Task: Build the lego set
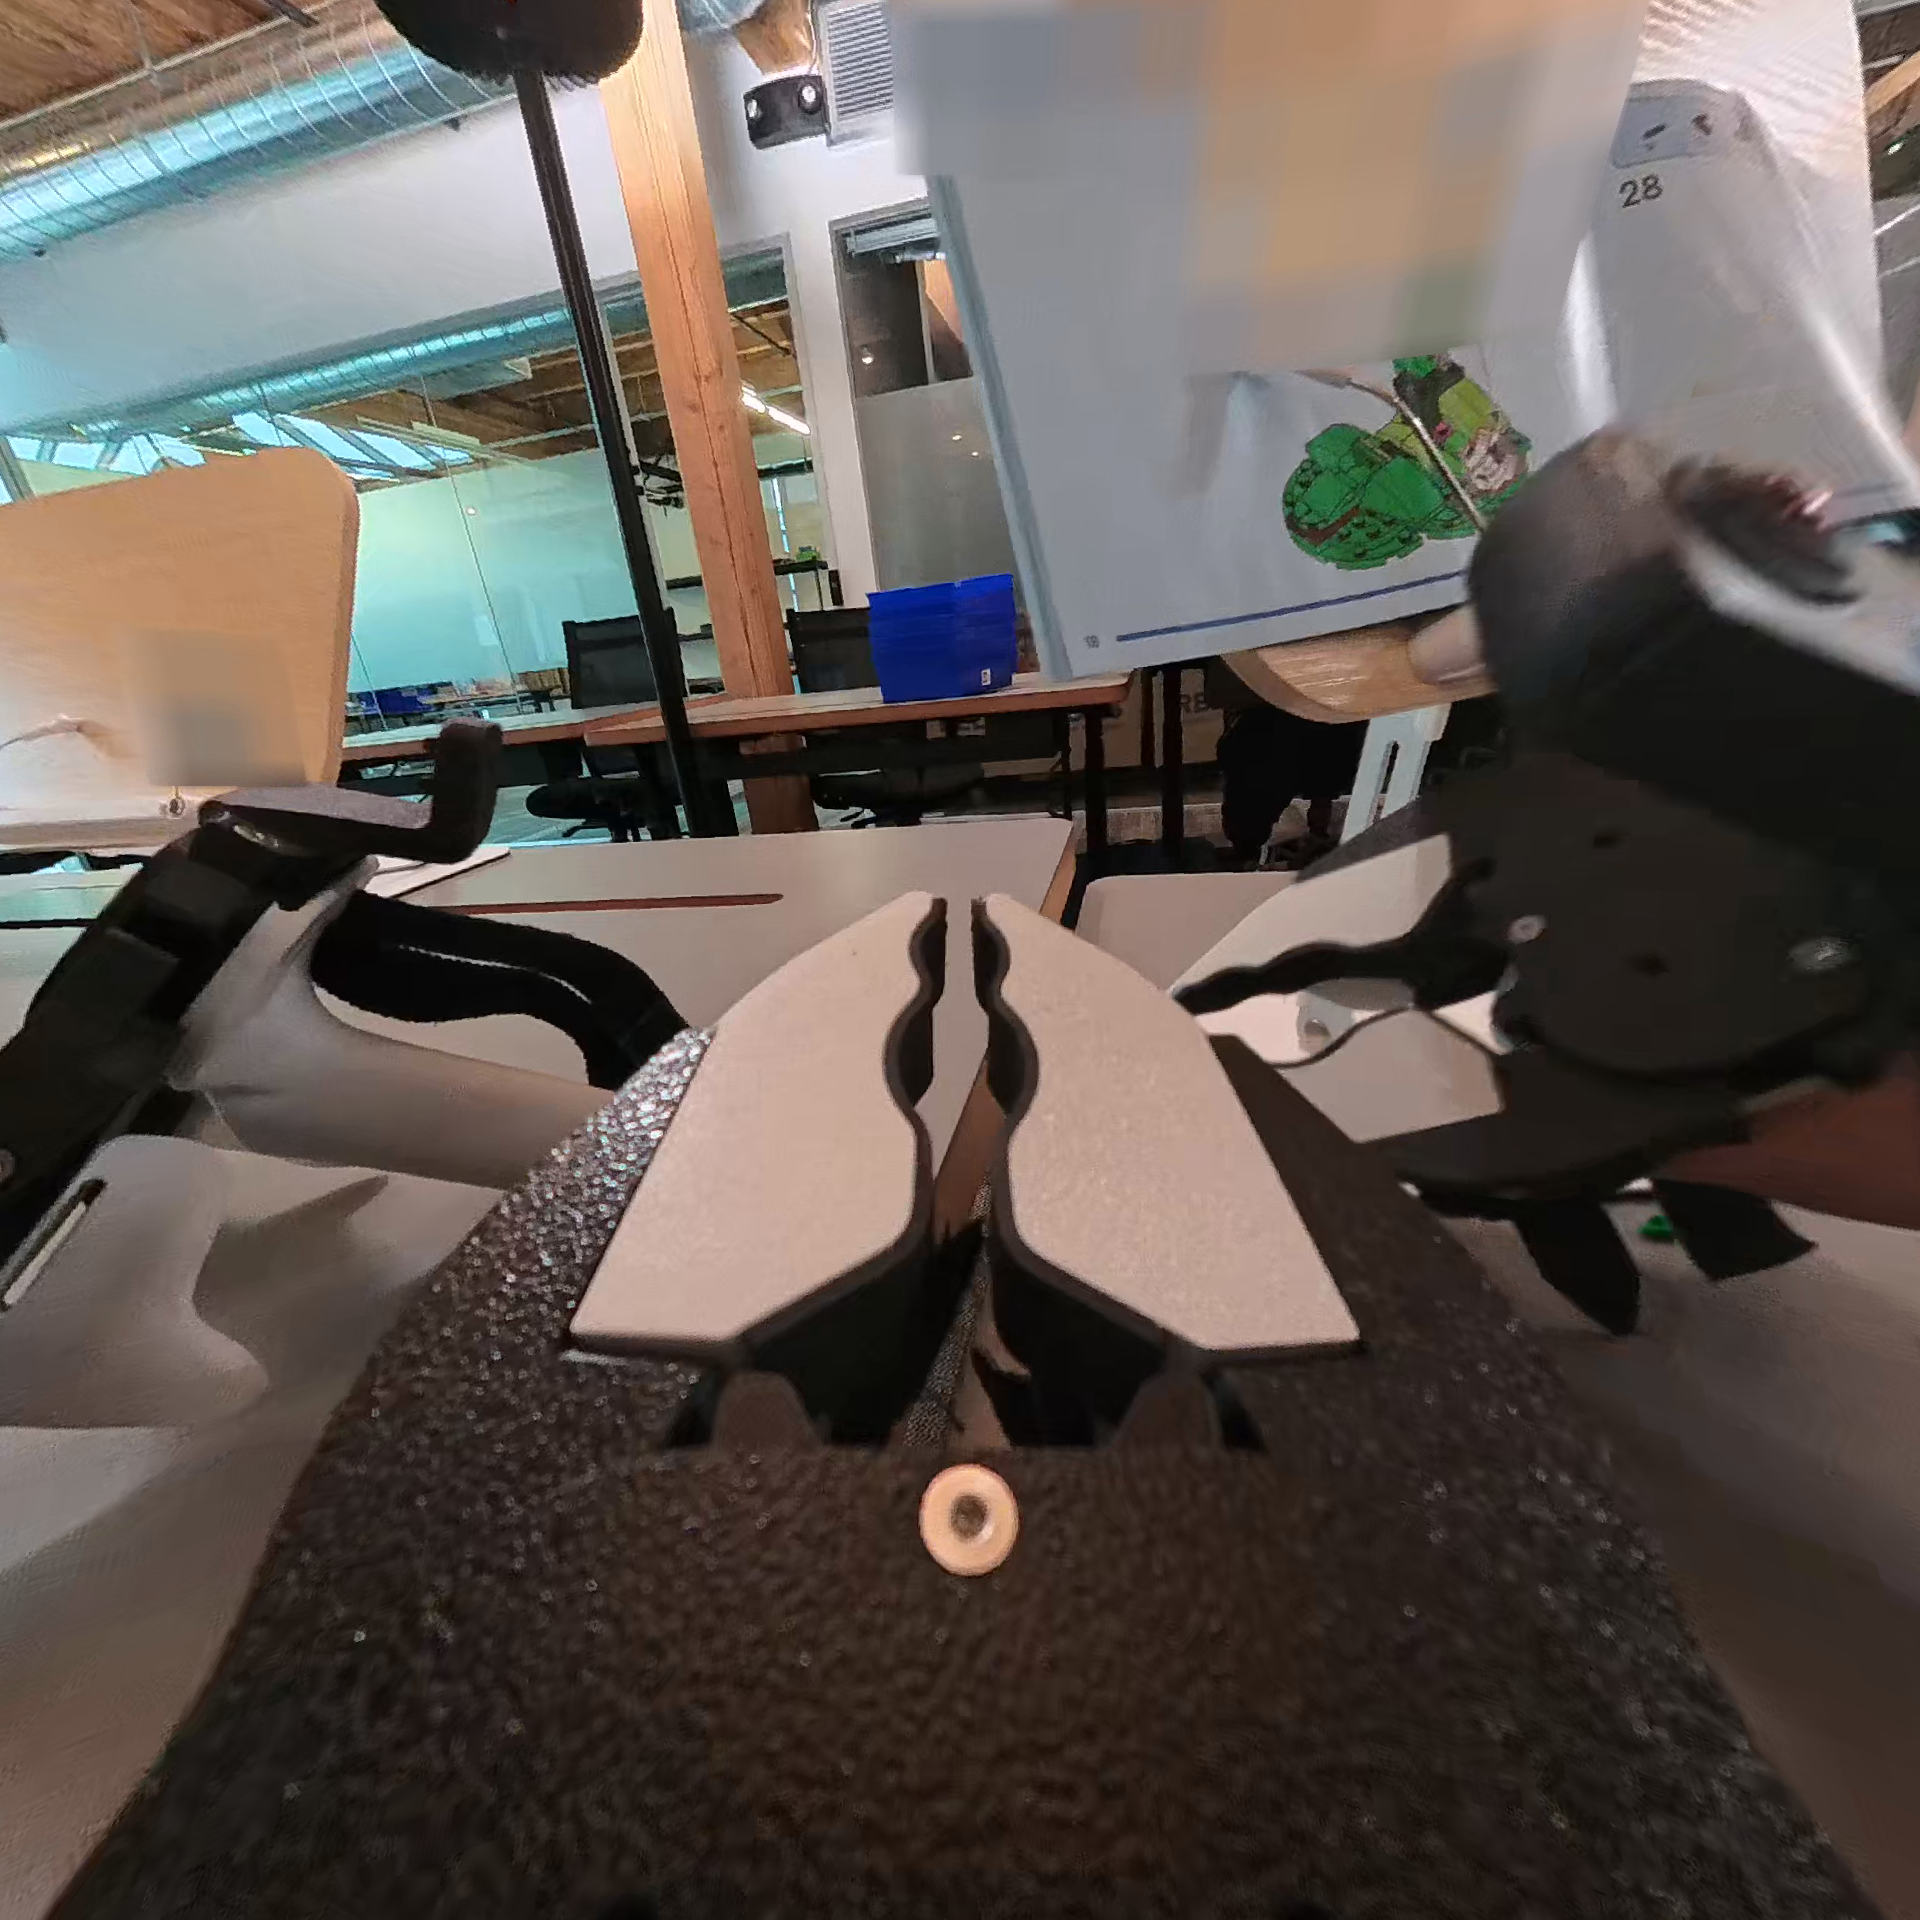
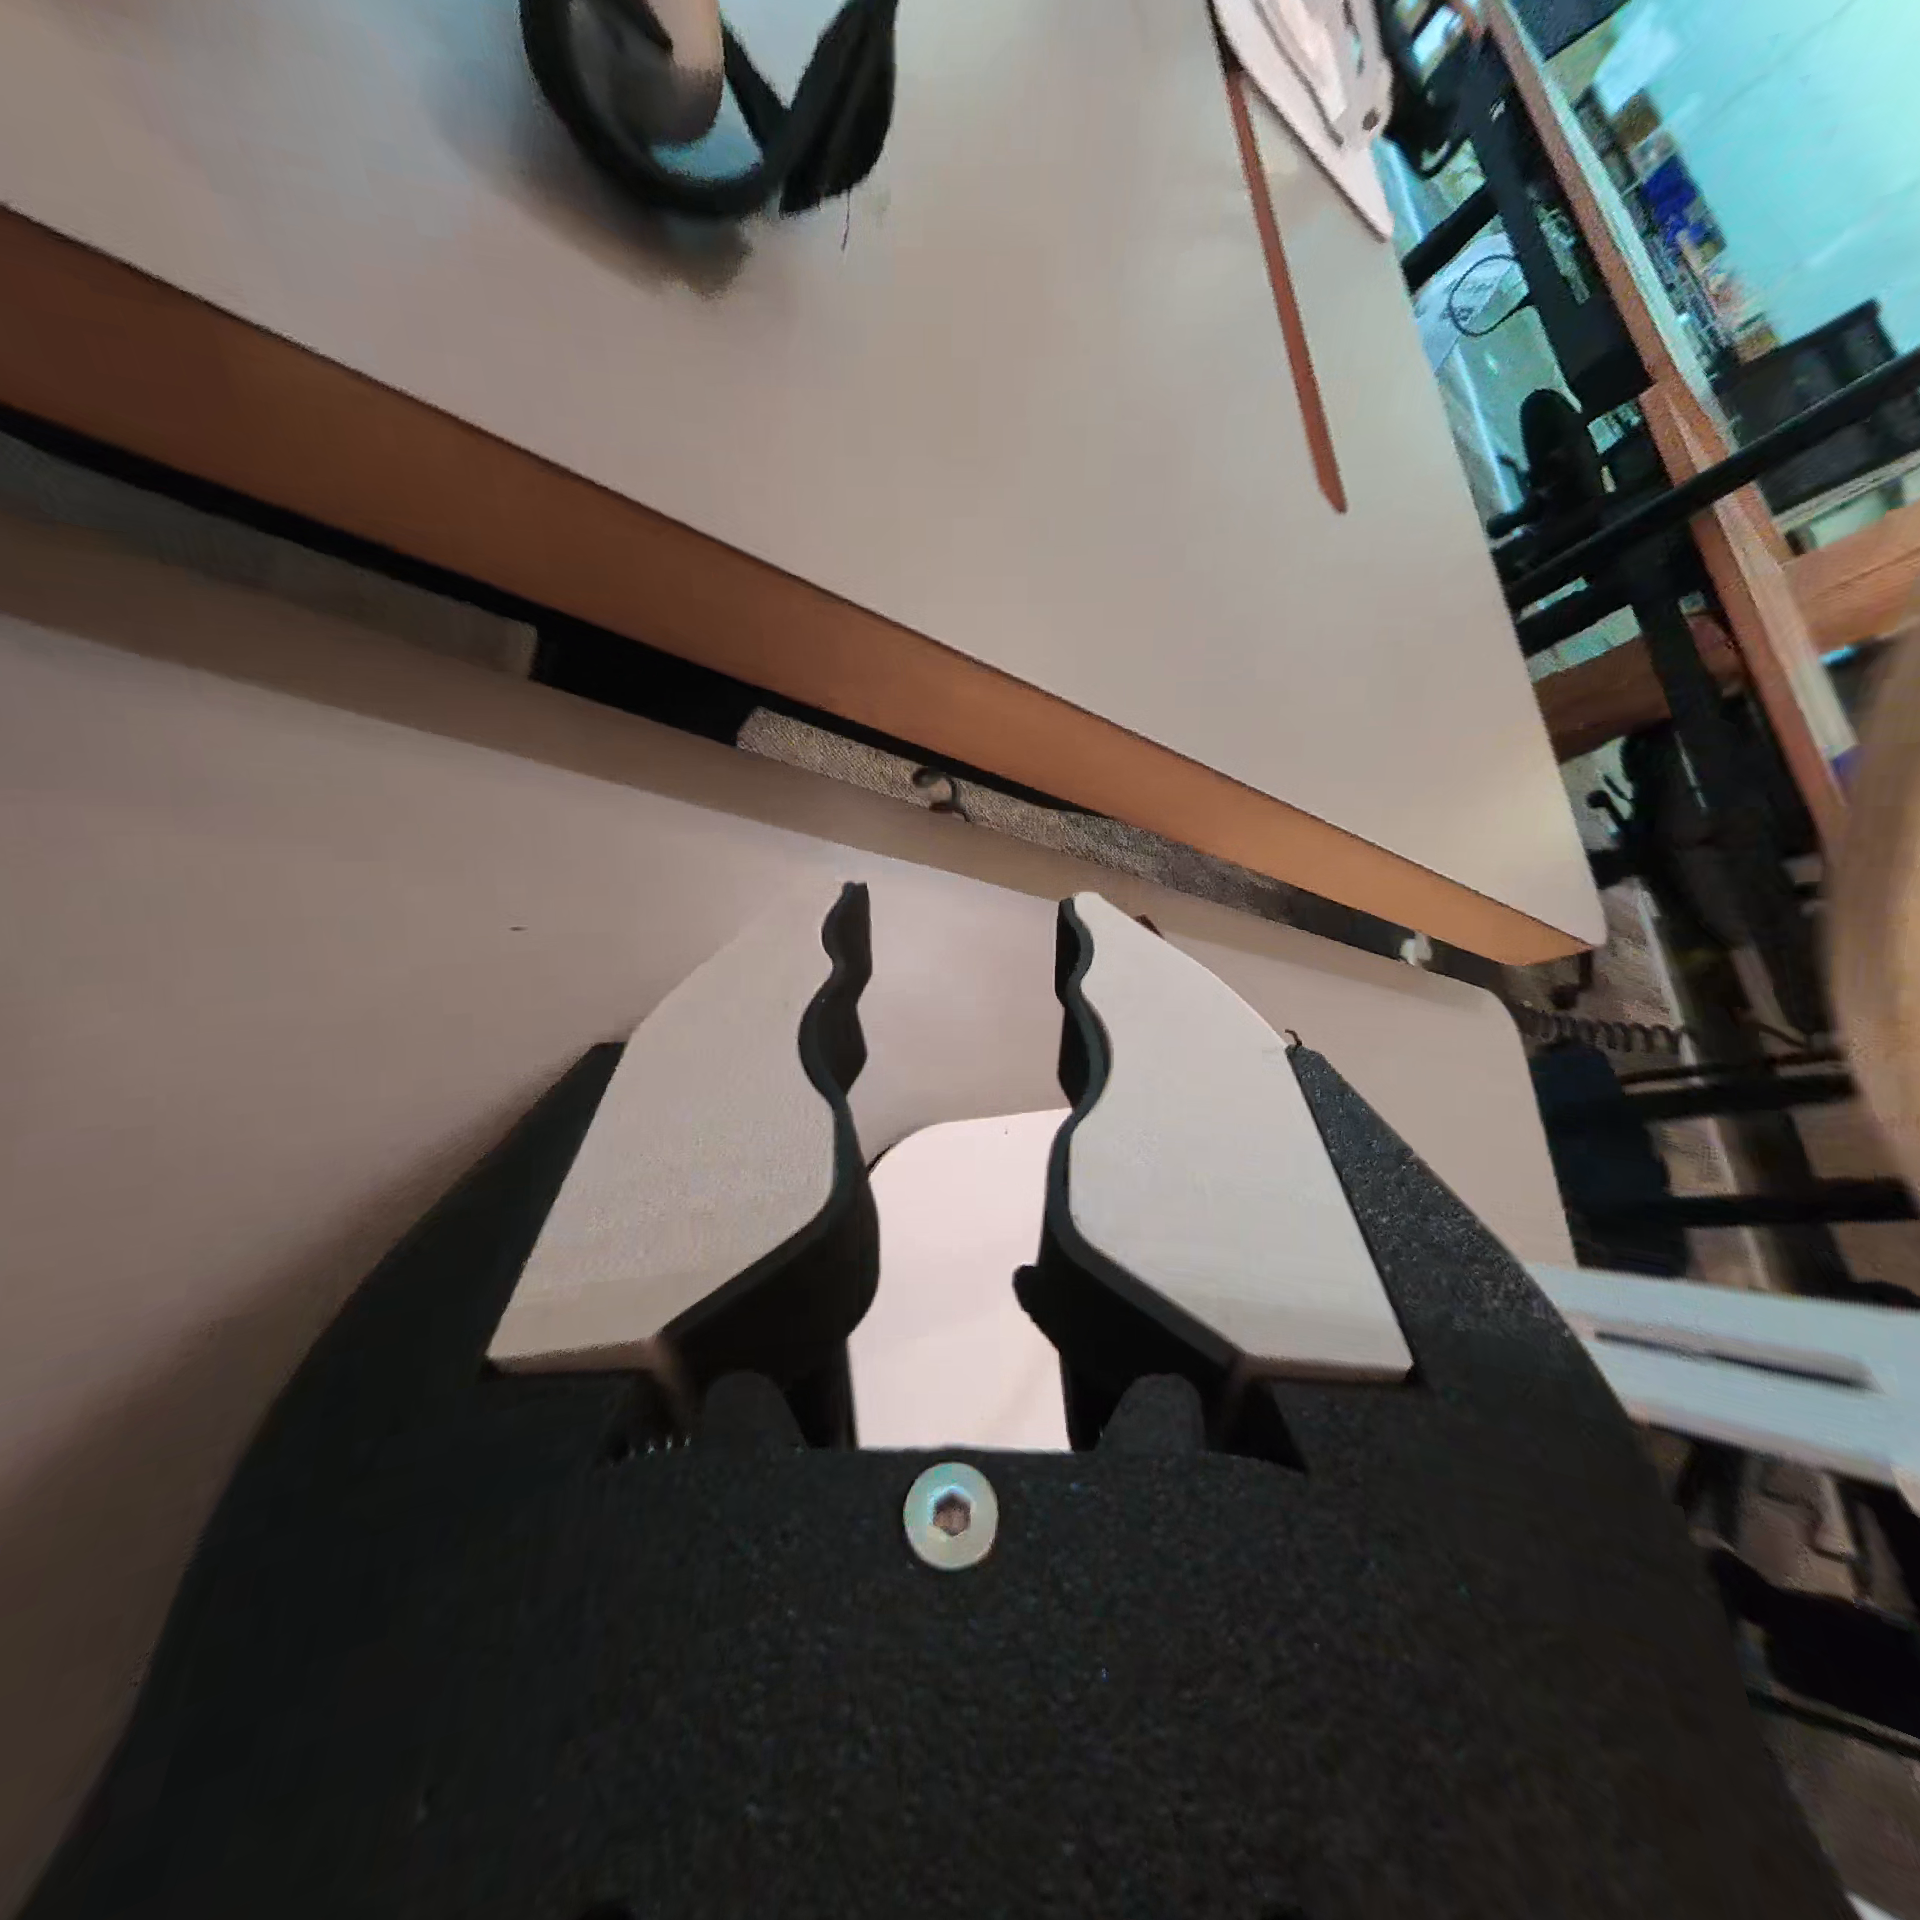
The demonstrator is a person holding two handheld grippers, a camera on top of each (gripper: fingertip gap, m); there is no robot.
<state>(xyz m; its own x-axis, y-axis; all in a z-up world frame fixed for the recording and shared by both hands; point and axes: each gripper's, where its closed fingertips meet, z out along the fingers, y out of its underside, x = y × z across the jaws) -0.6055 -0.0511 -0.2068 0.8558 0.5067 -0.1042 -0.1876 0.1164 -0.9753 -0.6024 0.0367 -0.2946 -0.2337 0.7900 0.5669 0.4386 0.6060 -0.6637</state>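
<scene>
White tabletop (image 1: 260,1299), pale and matte, set in an open workshop with timber posts and glass partitions.

Item 1, nearest: left gripper (image 1: 961,914), black textured body with grey finger plates. Jaws nearly pressed together, only a thin slit between the wavy inner edges; nothing visible in the slit.

Item 2: right gripper (image 2: 961,914), same make. Jaws spread apart with bare white tabletop (image 2: 260,935) showing through the gap; nothing held. In the left wrist view it appears at the right side (image 1: 1299,971), tilted and motion-blurred, with a person's hand partly visible behind it.

Item 3: small green lego piece (image 1: 1657,1228), lying on the table just under the right gripper's body; shape too small to tell.

Item 4: black strap (image 1: 488,966) and a white moulded holder (image 1: 239,1060), left of the left gripper, resting on the table.

Item 5: instruction booklet (image 1: 1247,499), standing upright beyond the right gripper, open to a page with a green build drawing; upper part blurred over.

Item 6: second table (image 2: 935,416) with a wood edge, just beyond a narrow gap.

Item 7, farthest: blue bin (image 1: 940,636) on a distant desk, wooden post (image 1: 696,416) beside it.
</scene>
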